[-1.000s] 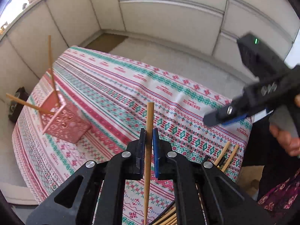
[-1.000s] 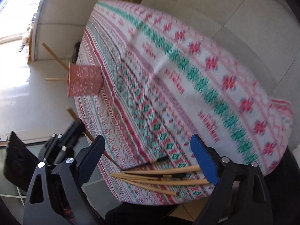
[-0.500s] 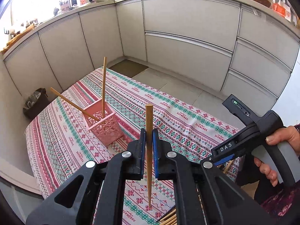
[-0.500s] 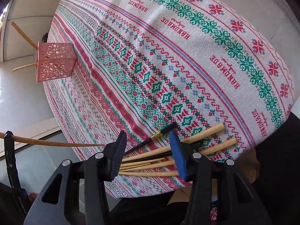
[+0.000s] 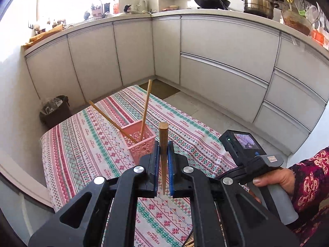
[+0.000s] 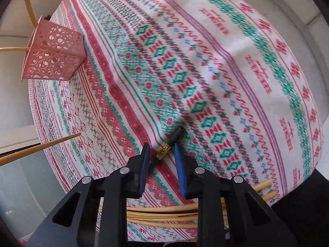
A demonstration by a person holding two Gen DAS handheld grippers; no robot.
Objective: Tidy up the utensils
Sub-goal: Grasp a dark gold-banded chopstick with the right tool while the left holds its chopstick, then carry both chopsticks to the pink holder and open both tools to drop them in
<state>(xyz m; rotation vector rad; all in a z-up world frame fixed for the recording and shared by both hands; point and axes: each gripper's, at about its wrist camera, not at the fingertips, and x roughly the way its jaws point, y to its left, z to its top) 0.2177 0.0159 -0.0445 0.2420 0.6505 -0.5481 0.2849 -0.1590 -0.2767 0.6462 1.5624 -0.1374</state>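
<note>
My left gripper [image 5: 163, 150] is shut on a wooden chopstick [image 5: 163, 144] held upright above the table, just in front of the pink perforated holder [image 5: 141, 142], which has two wooden chopsticks [image 5: 145, 111] leaning in it. My right gripper [image 6: 161, 150] is open, its blue pads either side of a black chopstick with a gold band [image 6: 164, 149] lying on the cloth. Several wooden chopsticks [image 6: 164, 216] lie under the right gripper near the table's front edge. The holder also shows in the right wrist view [image 6: 53, 51], far left.
The table wears a red, green and white patterned cloth [image 6: 205, 61]. Grey kitchen cabinets [image 5: 216, 61] ring the room. A dark bin [image 5: 54, 111] stands on the floor beyond the table's left end. The left-held chopstick crosses the right wrist view [image 6: 41, 147].
The left gripper has tilted up and moved closer to the pink holder with its chopstick. The right gripper has come down over the black chopstick, with its jaws narrower than before.
</note>
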